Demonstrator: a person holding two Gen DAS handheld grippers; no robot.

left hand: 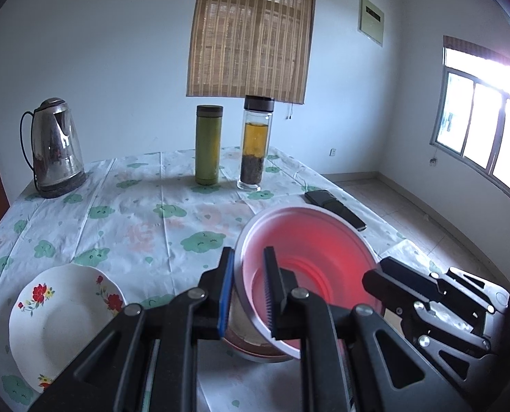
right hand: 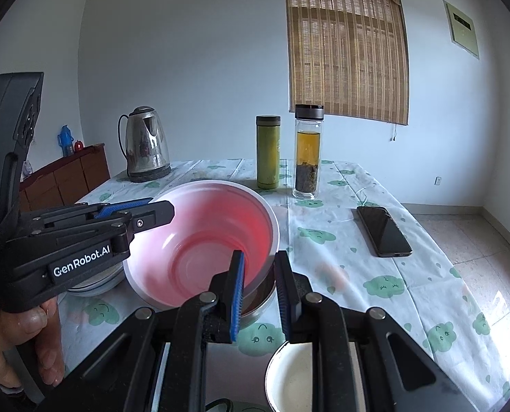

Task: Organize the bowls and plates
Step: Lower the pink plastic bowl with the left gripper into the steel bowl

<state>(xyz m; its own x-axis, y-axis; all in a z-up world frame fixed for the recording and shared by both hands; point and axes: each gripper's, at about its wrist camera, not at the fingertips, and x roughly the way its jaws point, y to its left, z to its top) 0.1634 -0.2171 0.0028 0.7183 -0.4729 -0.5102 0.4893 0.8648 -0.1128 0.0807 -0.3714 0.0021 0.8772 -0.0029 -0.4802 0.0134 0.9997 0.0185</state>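
Note:
A pink plastic bowl (left hand: 310,261) is tilted above a metal bowl (left hand: 251,343) on the flowered tablecloth. My left gripper (left hand: 250,292) is shut on the pink bowl's near rim, one finger inside and one outside. In the right wrist view the pink bowl (right hand: 203,240) is held from the left by the left gripper (right hand: 145,211). My right gripper (right hand: 260,288) has its jaws astride the pink bowl's right rim, with a gap that still shows. A white flowered plate (left hand: 62,319) lies at the left. A white bowl (right hand: 296,377) sits under my right gripper.
A steel kettle (left hand: 56,147), a green flask (left hand: 207,144) and a glass tea bottle (left hand: 255,144) stand at the table's back. A black phone (right hand: 383,230) lies at the right near the table edge. A wooden cabinet (right hand: 66,175) stands behind the table's left side.

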